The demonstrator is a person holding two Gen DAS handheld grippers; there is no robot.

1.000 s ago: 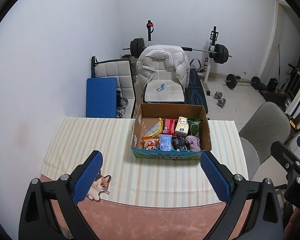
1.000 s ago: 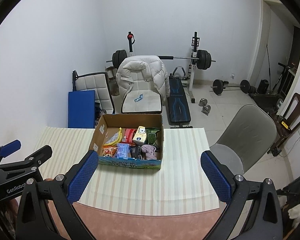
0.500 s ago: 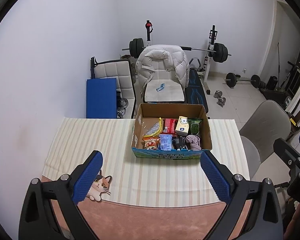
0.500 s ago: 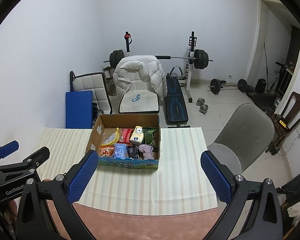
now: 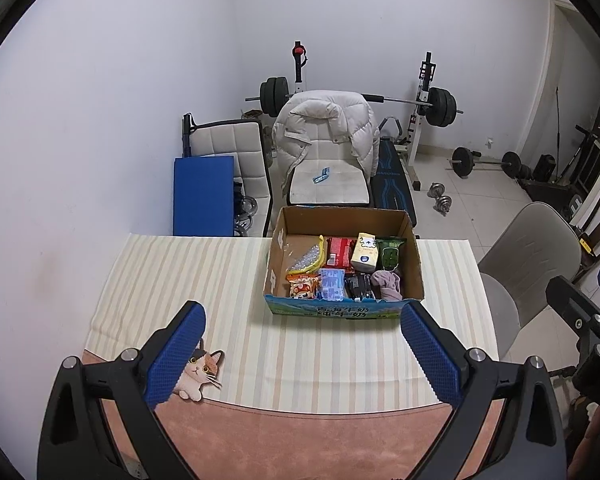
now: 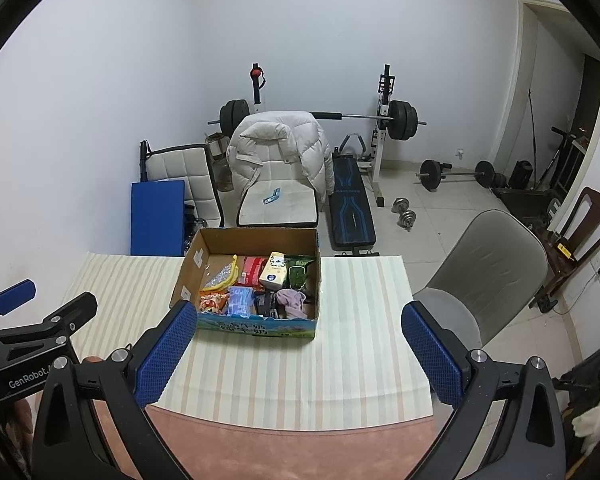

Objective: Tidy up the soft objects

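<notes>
I hold my left gripper [image 5: 302,350] above the near edge of the table [image 5: 300,432], its blue-padded fingers [image 5: 176,354] spread wide with nothing between them, and my right gripper [image 6: 294,354] hangs the same way, released and empty, a little to the right of the left one. Ahead of both sits an open cardboard box [image 5: 342,220] with a blue printed front panel, resting on a cream striped tablecloth [image 5: 180,276] toward the far side of the table. The soft things are all inside that box: a crumpled mauve cloth [image 5: 387,283] in the near right corner, a black packet [image 5: 358,285] just left of it, a blue packet [image 5: 332,283], and an orange snack bag with a mushroom picture [image 5: 302,286] at the near left. Behind them lie a silvery pouch with a yellow edge [image 5: 308,259], a red packet [image 5: 338,251], a pale yellow tissue pack [image 5: 365,253] standing tilted, and a green bag [image 5: 390,254] against the right wall. A cat-shaped sticker or mat [image 5: 198,372] lies at the tablecloth's near left corner, partly hidden by my left finger. Beyond the table a white puffer jacket [image 5: 326,128] is draped over a chair, with a barbell rack [image 5: 424,96] behind it and a grey chair [image 5: 528,248] to the right.
</notes>
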